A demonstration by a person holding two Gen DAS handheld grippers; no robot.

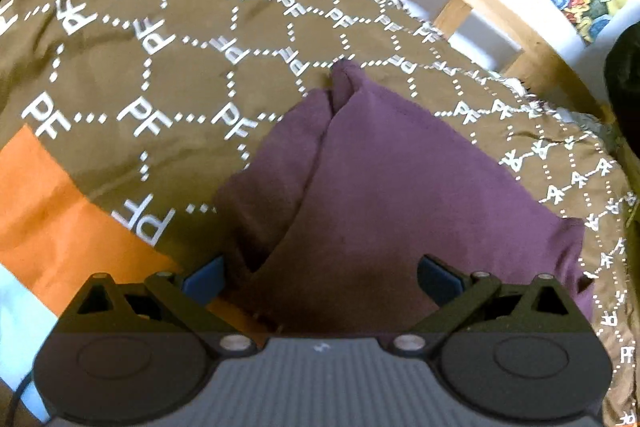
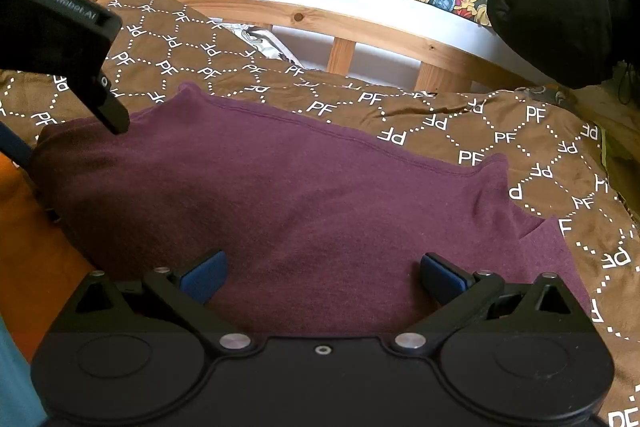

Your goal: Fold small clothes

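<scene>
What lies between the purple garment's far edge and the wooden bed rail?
Only the brown PF-patterned bedspread, separating purple garment from wooden rail; clearest in the right wrist view.

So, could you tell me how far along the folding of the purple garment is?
Partly done: the purple garment lies on the brown bedspread with at least one fold already in it, seen as overlapping layers in the left wrist view. In hand: nothing; the left gripper and right gripper are both open over it. Left: the remaining folds.

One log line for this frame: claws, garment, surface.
left claw open, empty | right claw open, empty | purple garment partly folded, lying on brown bedspread | both claws over garment
</scene>
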